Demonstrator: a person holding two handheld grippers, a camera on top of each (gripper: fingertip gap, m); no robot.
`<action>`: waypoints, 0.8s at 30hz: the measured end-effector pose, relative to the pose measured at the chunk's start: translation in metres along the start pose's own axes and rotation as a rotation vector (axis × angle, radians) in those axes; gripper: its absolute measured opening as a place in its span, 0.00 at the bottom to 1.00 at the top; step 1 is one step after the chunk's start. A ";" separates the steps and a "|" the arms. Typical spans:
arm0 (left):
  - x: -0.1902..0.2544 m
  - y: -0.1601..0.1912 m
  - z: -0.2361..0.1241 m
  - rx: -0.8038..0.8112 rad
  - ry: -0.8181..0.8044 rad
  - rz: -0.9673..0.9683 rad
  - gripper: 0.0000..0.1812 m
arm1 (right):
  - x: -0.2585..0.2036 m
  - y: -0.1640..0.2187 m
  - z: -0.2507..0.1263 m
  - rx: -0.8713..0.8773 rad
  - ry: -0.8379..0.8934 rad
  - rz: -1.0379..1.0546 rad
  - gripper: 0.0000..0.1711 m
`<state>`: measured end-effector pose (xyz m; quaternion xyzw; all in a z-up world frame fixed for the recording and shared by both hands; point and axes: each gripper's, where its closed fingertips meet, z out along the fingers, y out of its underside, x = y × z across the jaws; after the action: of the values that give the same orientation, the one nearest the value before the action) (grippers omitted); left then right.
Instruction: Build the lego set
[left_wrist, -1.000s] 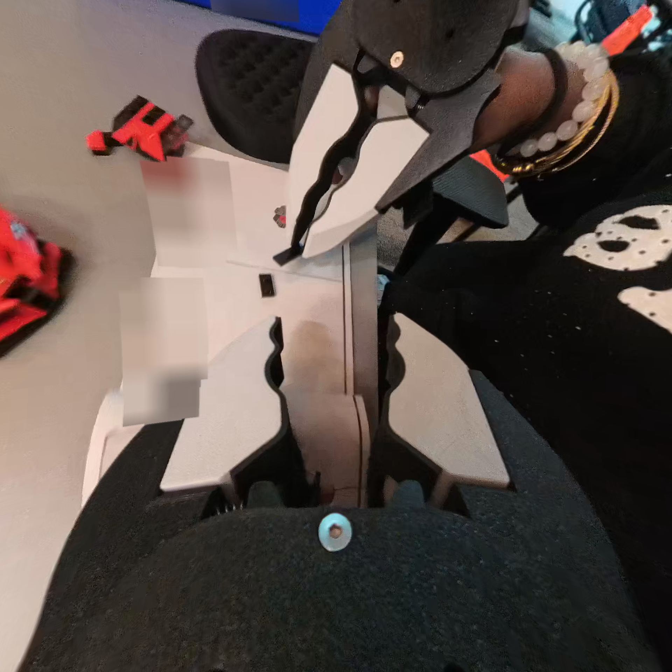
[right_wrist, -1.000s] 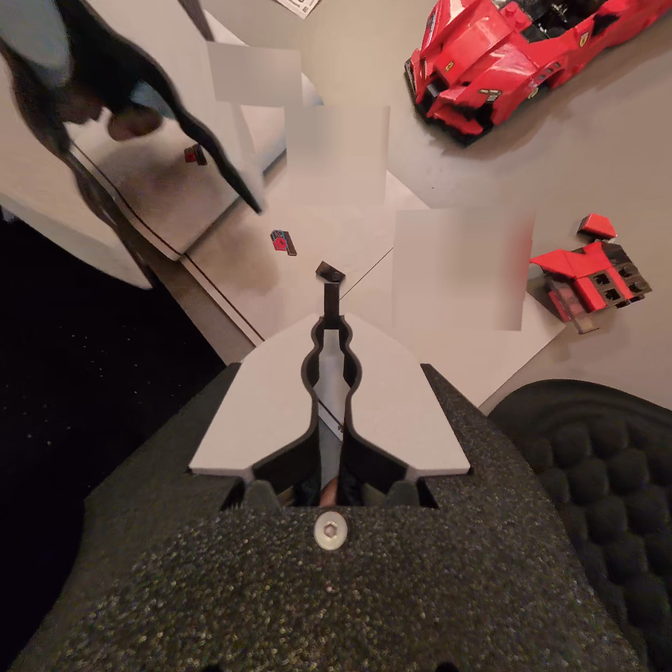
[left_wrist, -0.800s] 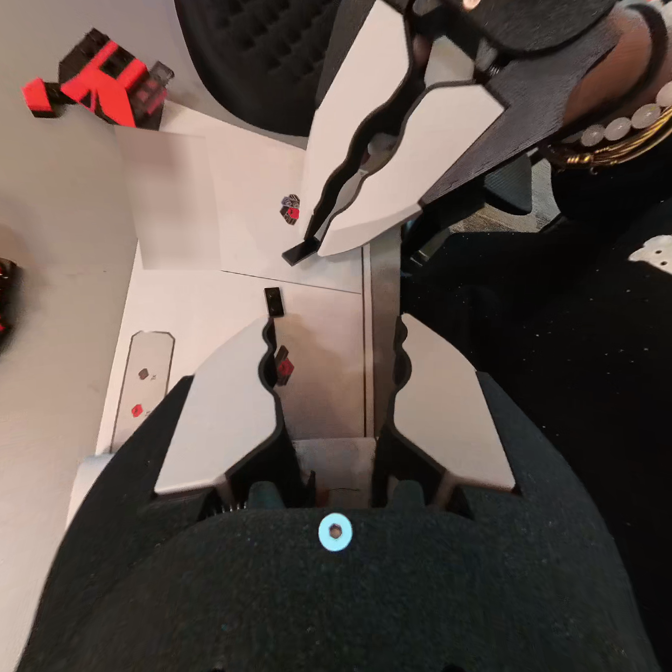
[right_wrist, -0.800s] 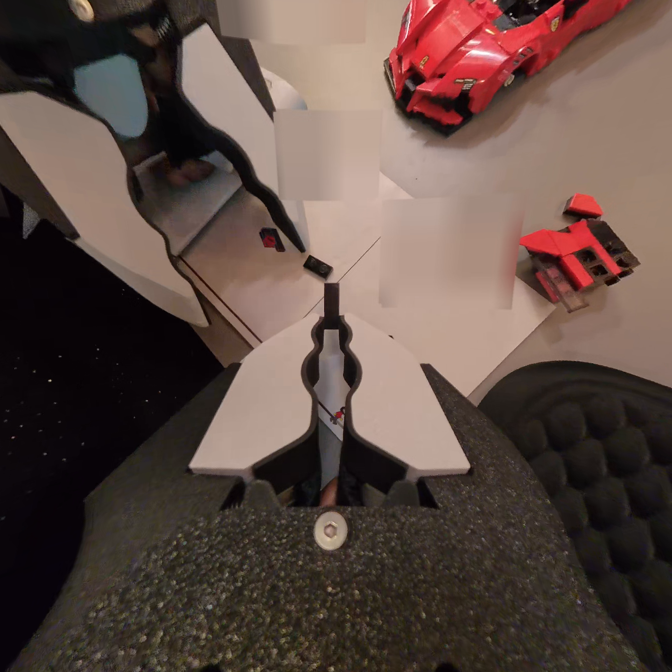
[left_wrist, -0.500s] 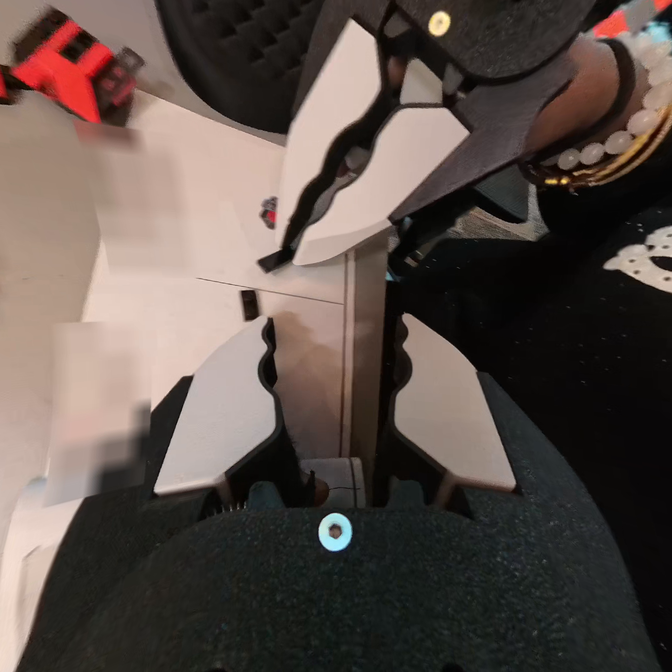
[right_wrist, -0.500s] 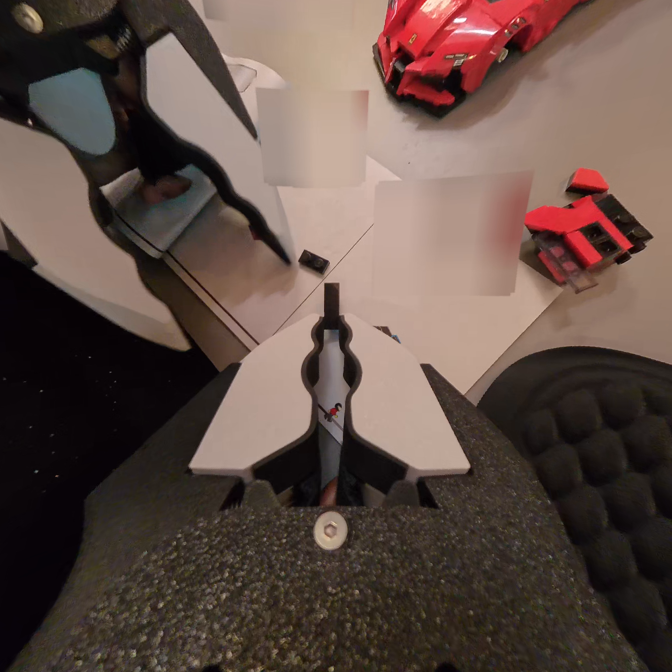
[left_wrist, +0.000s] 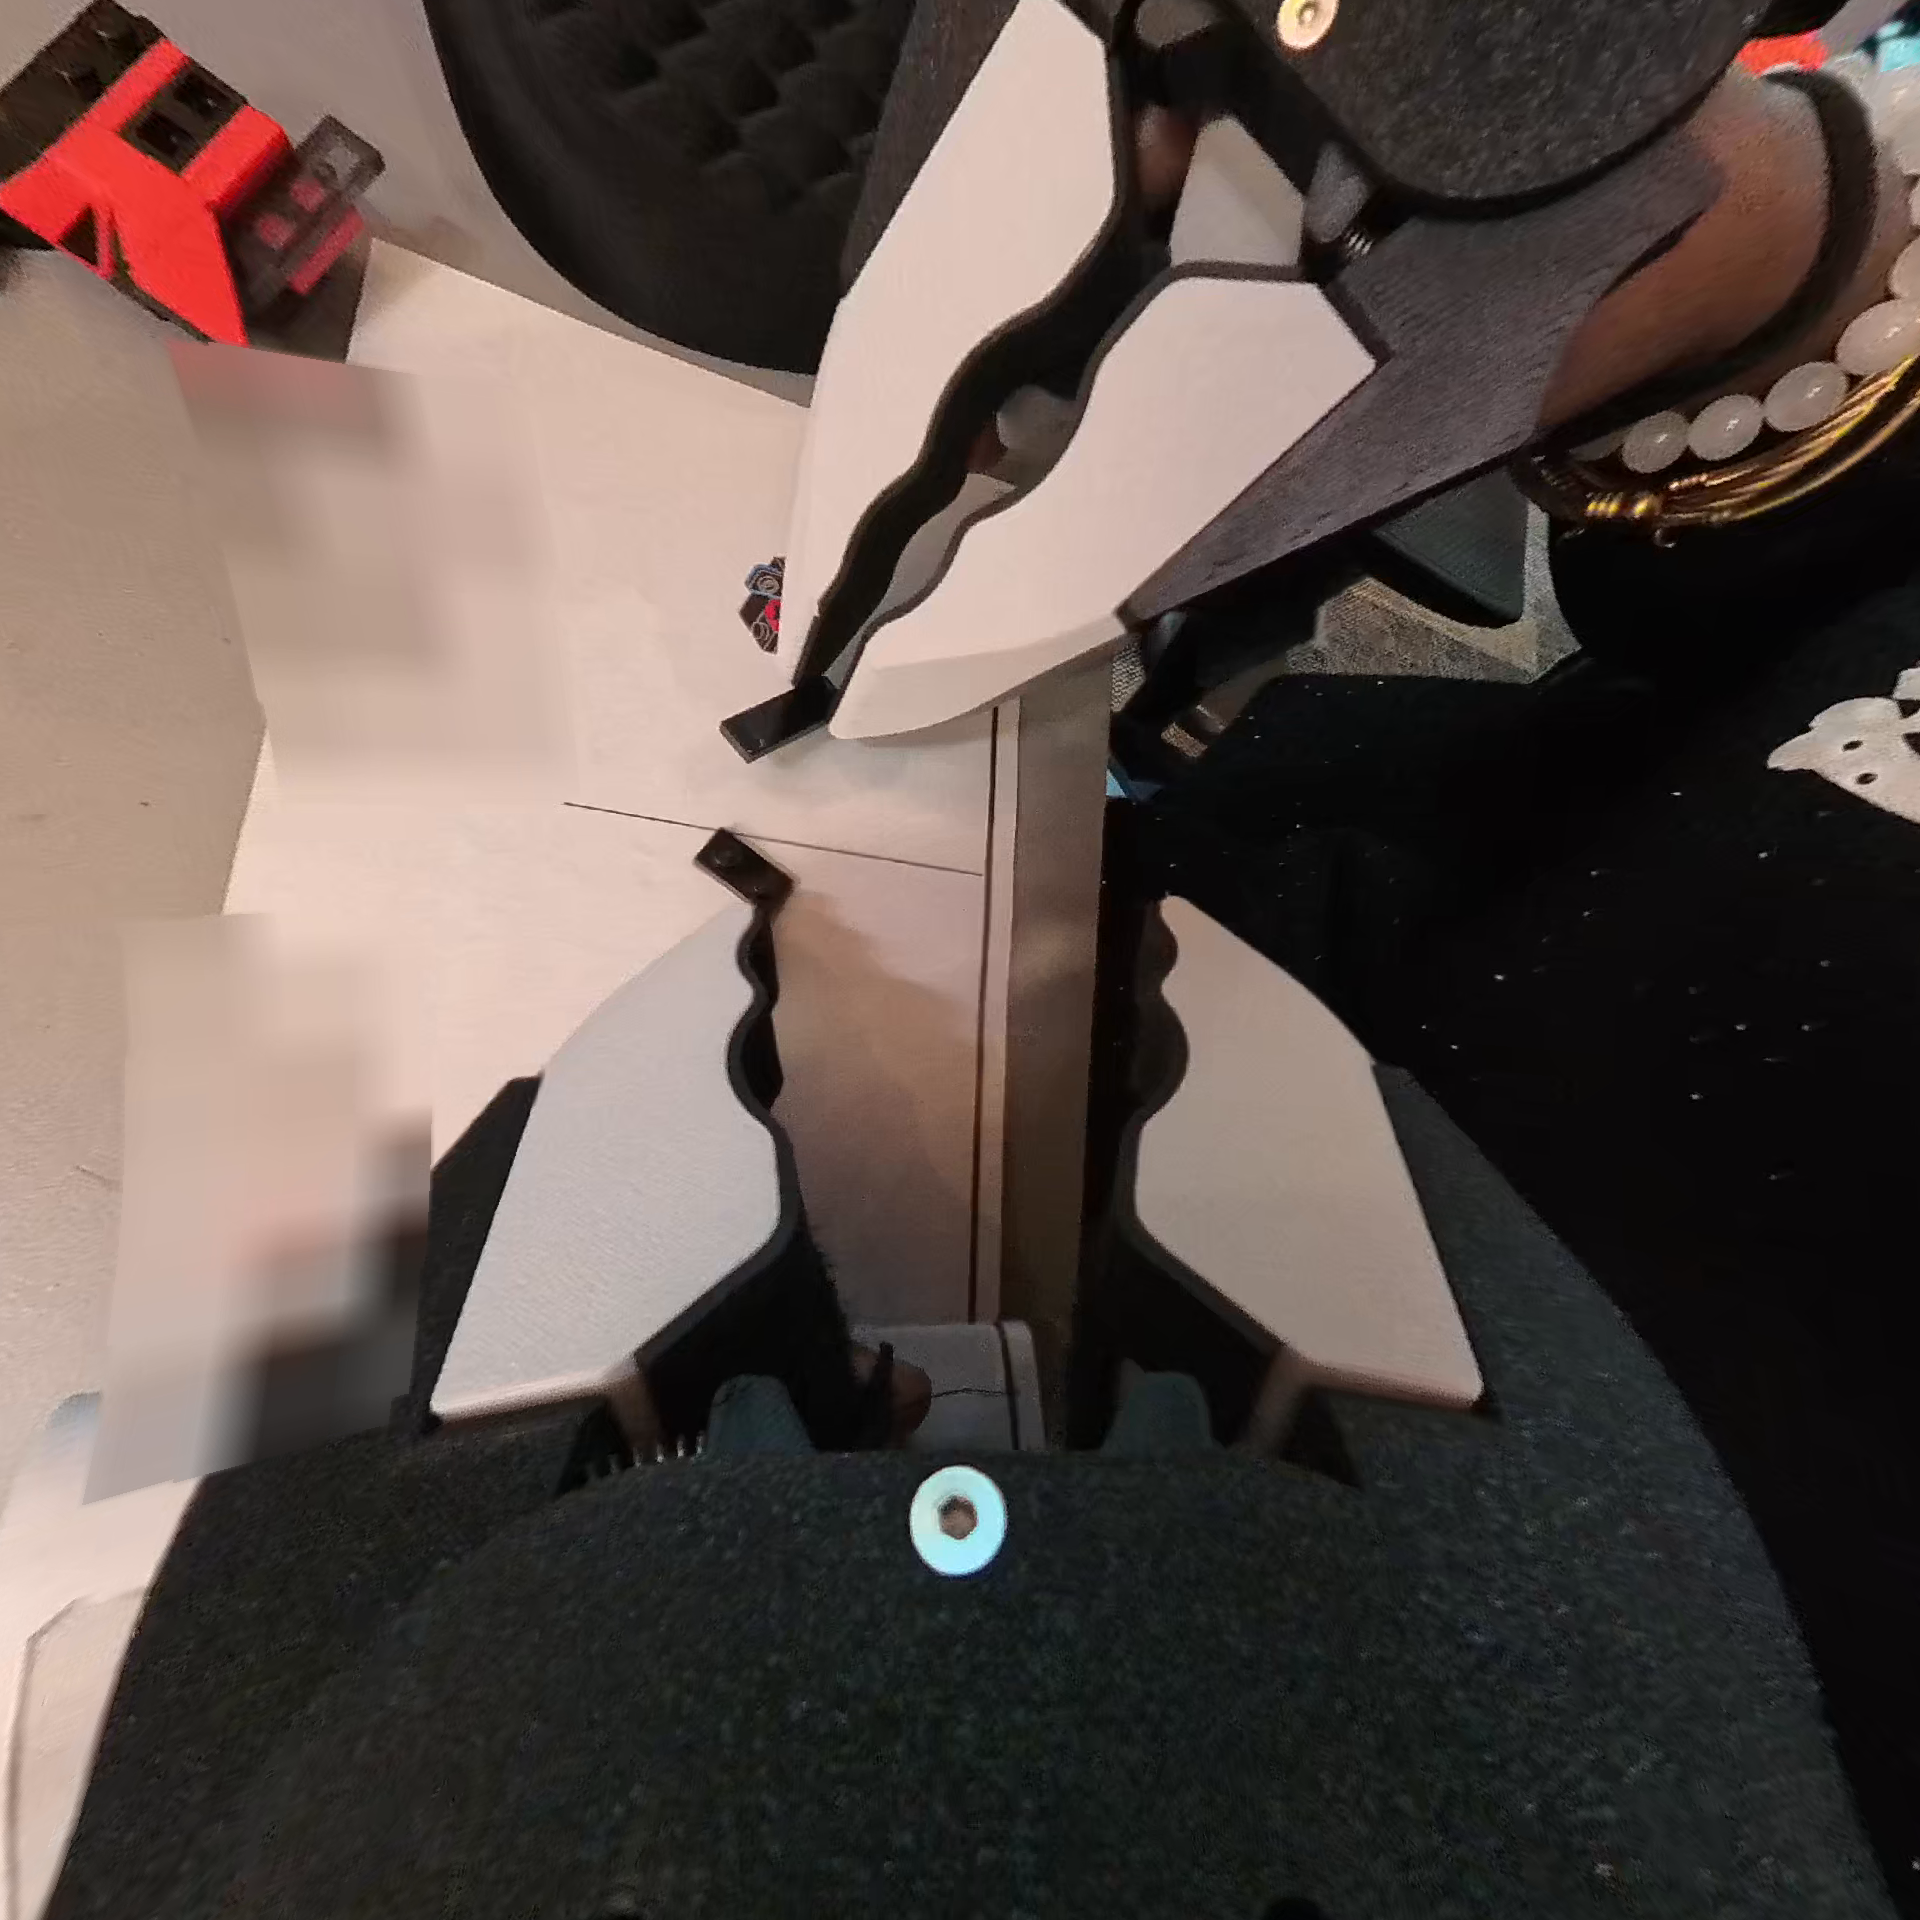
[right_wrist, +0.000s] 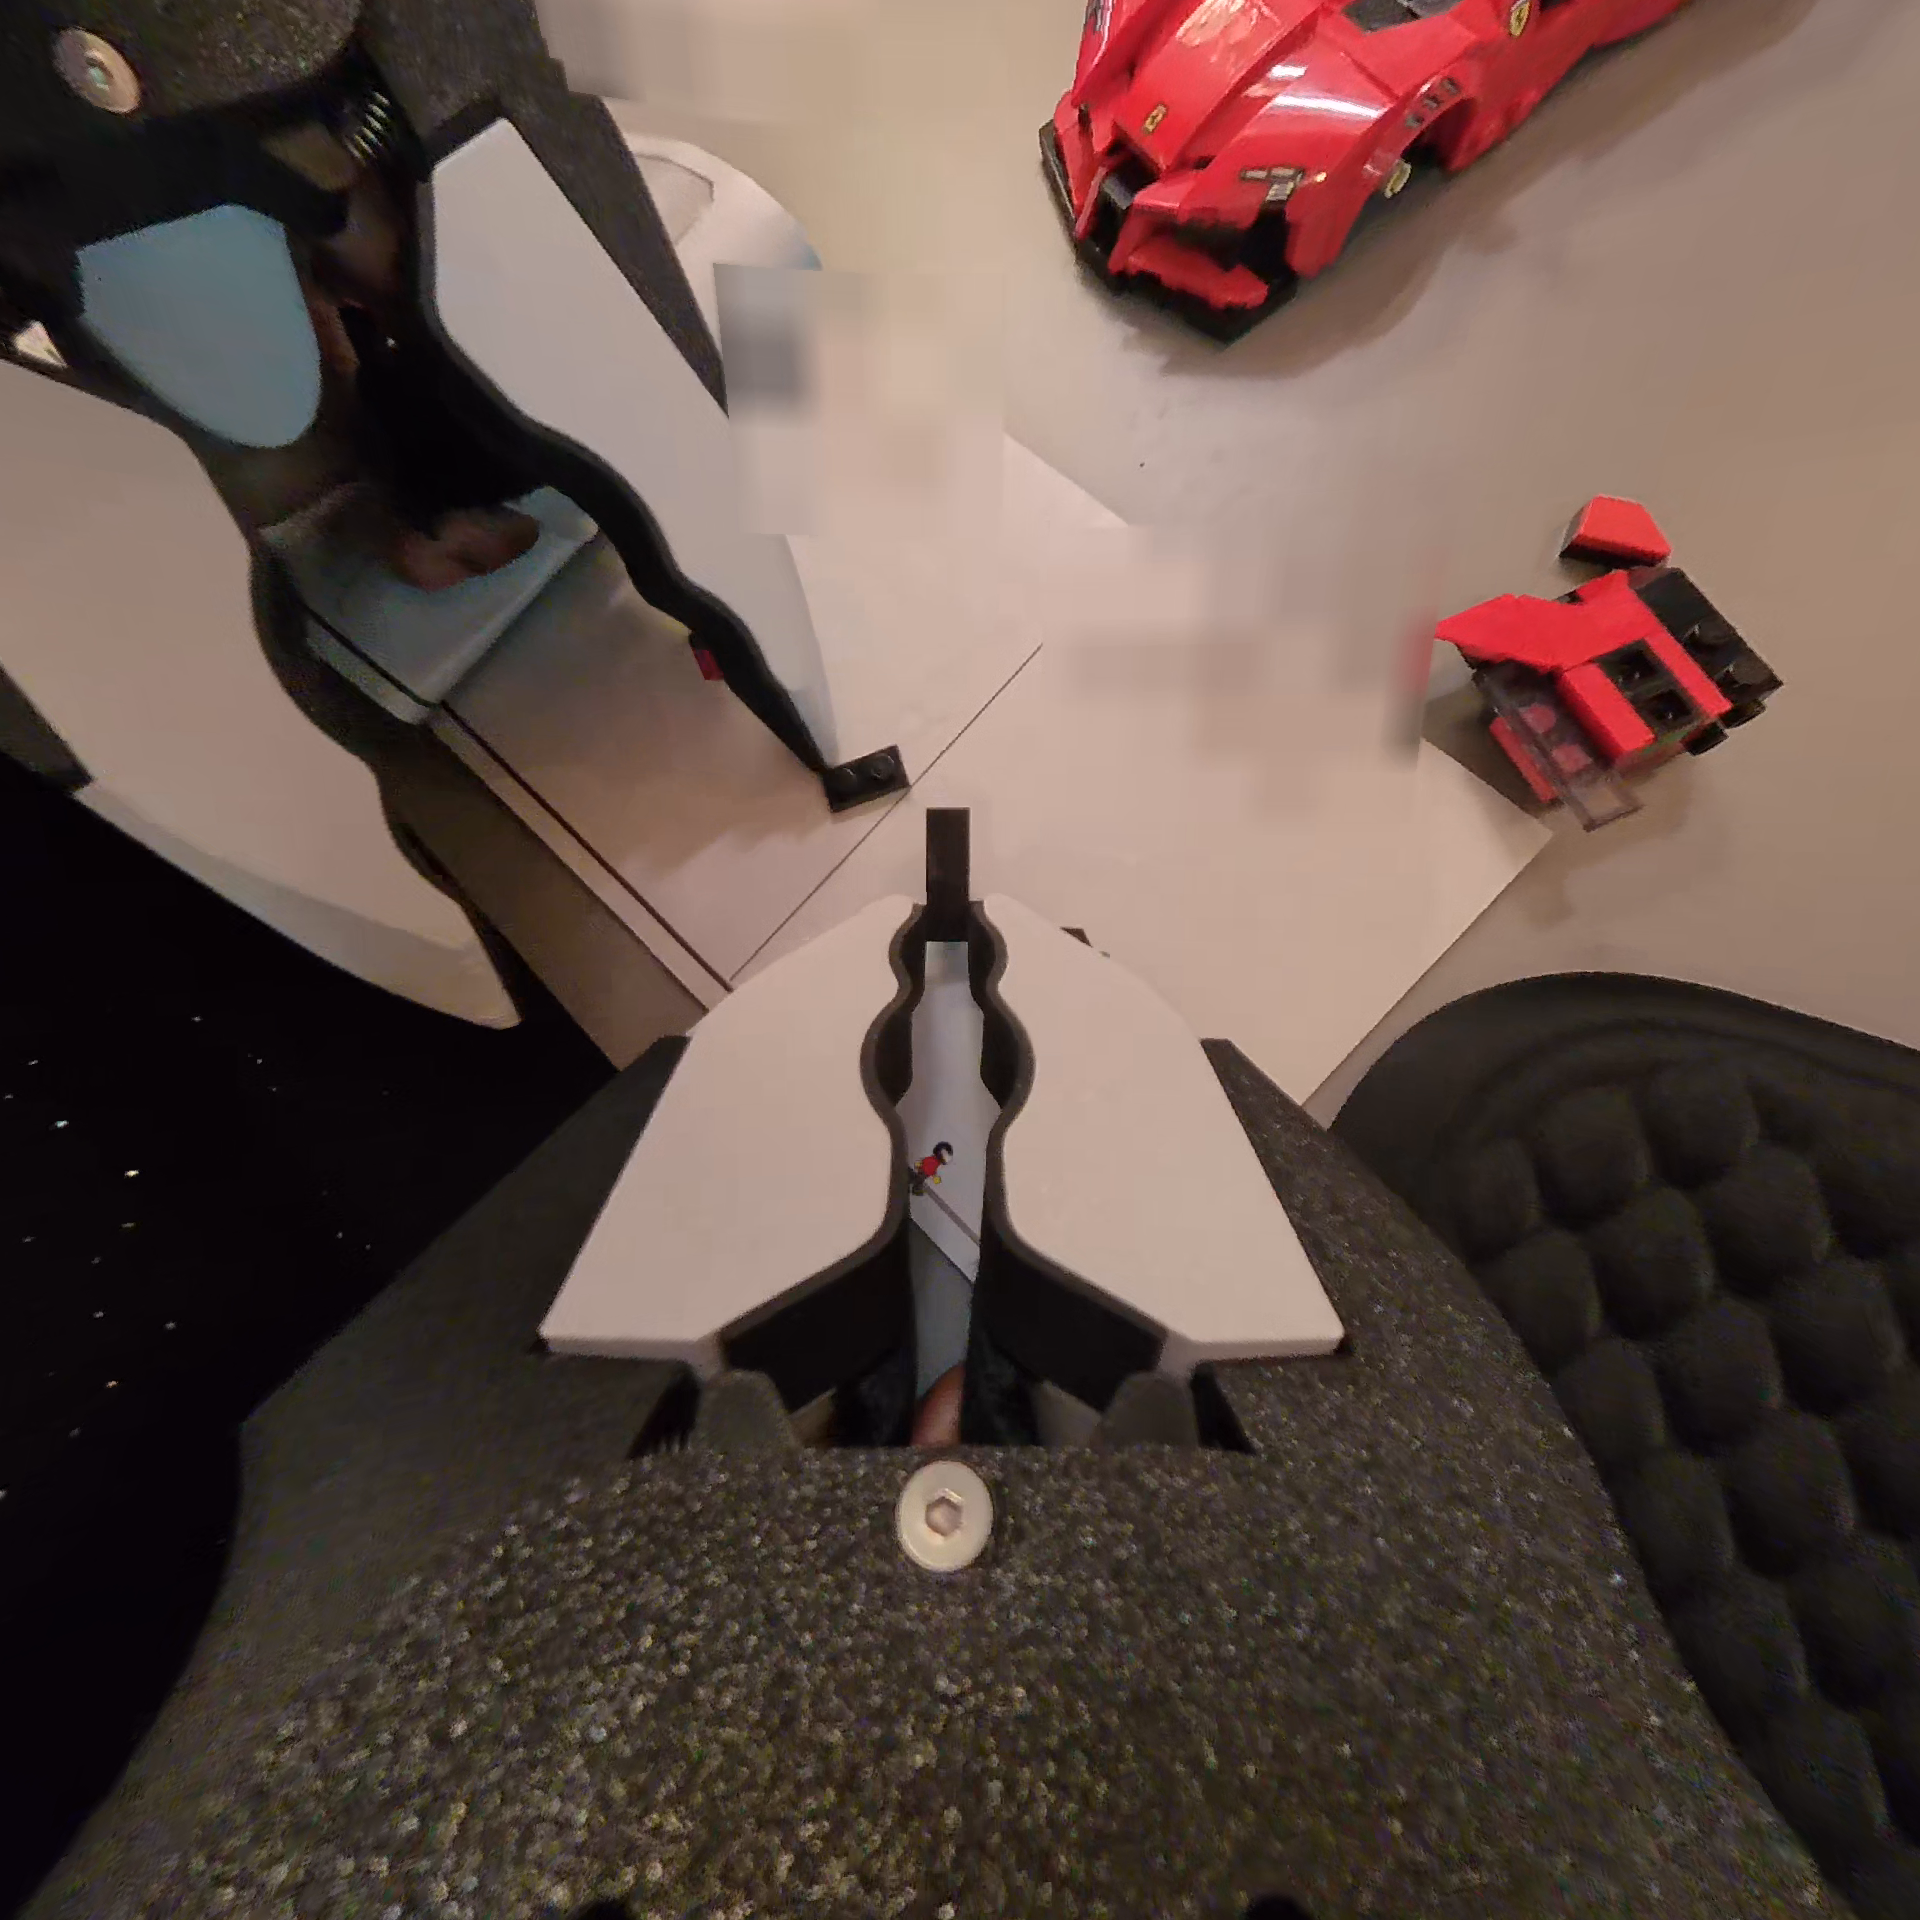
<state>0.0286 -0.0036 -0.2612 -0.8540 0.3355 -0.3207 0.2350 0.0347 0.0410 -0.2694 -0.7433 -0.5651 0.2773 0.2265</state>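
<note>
Right gripper (right_wrist: 948, 904) jaws are clamped on a thin black plate (right_wrist: 948, 852) (held edgewise, likely for joining); left gripper (left_wrist: 951, 914) jaws are spread wide. A small black stud piece (left_wrist: 742, 868) is touched by the left tip on the open booklet (left_wrist: 644, 665), seemingly lined up for pickup. The red car (right_wrist: 1278, 135) is left far right.

The right gripper (right_wrist: 948, 914) pinches a thin black piece (right_wrist: 948, 854) just beside a small black plate (right_wrist: 865, 775) on the open booklet (right_wrist: 1195, 831), the left gripper's fingertip (right_wrist: 805, 743) touching that plate.
</note>
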 end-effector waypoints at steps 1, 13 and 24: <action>0.001 0.000 0.001 0.003 0.004 0.001 0.37 | 0.001 0.001 -0.001 -0.002 0.002 -0.003 0.05; 0.002 -0.005 -0.016 0.100 0.000 0.001 0.34 | 0.014 -0.003 -0.020 0.042 -0.046 -0.154 0.05; -0.037 -0.007 -0.064 0.134 -0.149 0.154 0.13 | 0.008 -0.010 -0.006 0.002 -0.059 -0.300 0.05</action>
<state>-0.0342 0.0159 -0.2272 -0.8297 0.3596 -0.2588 0.3396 0.0335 0.0509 -0.2598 -0.6417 -0.6761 0.2625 0.2494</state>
